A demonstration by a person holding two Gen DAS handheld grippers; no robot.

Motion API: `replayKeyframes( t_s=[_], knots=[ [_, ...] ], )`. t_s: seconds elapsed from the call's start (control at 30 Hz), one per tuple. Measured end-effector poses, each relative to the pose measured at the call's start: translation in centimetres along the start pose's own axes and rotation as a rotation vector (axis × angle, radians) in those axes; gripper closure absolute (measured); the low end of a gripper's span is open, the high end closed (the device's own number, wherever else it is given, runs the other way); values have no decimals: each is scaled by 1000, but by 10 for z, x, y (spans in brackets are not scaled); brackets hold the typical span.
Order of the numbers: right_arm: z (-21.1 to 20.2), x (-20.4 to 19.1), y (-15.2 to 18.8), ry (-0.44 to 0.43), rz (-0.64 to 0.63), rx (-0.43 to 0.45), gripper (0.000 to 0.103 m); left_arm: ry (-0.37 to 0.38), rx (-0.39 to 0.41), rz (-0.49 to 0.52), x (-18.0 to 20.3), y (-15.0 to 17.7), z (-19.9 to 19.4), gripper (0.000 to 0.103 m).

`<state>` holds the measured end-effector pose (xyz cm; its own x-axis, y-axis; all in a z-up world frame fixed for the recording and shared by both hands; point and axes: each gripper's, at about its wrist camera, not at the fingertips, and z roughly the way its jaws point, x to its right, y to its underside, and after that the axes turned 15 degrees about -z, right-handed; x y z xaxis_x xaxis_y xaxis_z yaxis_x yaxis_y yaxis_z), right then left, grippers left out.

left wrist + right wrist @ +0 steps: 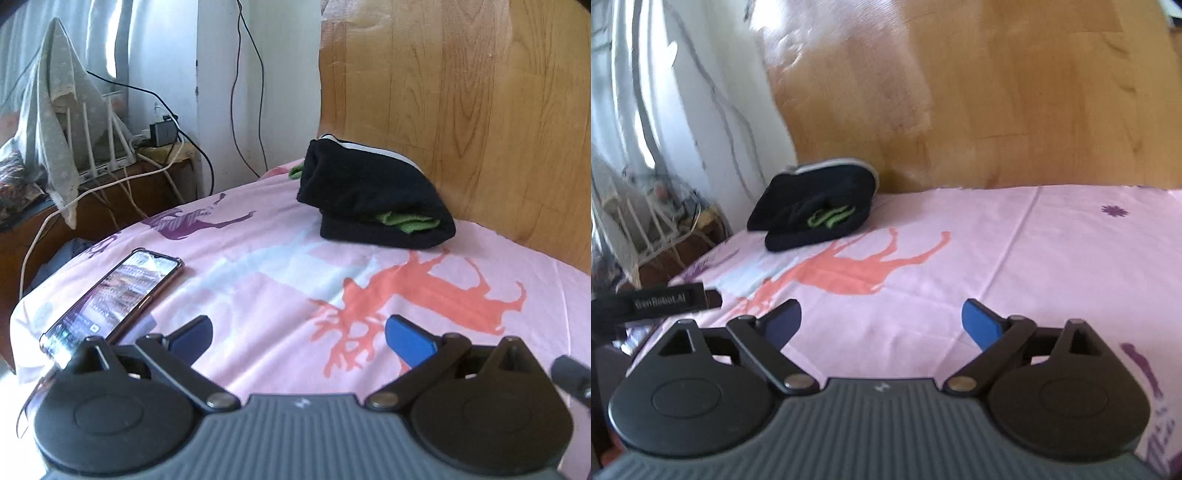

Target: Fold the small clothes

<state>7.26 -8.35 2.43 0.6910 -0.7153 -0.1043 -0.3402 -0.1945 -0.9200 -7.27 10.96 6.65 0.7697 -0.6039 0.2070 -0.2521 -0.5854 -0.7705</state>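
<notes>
A folded black garment (373,195) with green trim and a white edge lies at the far side of the pink bed sheet (266,280), close to the wooden headboard. It also shows in the right wrist view (816,206), far left. My left gripper (298,332) is open and empty, low over the sheet, well short of the garment. My right gripper (882,320) is open and empty, also over the sheet. The left gripper's body (657,303) shows at the left edge of the right wrist view.
A phone (114,299) with a lit screen lies on the sheet left of my left gripper. The wooden headboard (461,110) stands behind the bed. A side table with a router (107,147), cables and a hanging grey cloth (51,122) is at the left.
</notes>
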Motion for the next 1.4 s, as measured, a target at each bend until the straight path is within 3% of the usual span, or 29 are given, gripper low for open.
replayKeyframes(
  t_s=[0.2, 0.73, 0.93, 1.4],
  knots=[
    [3, 9, 3, 3, 65, -29, 7, 2, 31, 29, 11, 11, 0, 0],
    [6, 13, 6, -23, 100, -65, 7, 54, -80, 68, 26, 16, 32, 0],
    [7, 11, 5, -46, 82, -72, 0, 64, -117, 76, 27, 18, 35, 0],
    [7, 15, 5, -59, 101, -67, 0, 80, -116, 74, 26, 18, 33, 0]
  ],
)
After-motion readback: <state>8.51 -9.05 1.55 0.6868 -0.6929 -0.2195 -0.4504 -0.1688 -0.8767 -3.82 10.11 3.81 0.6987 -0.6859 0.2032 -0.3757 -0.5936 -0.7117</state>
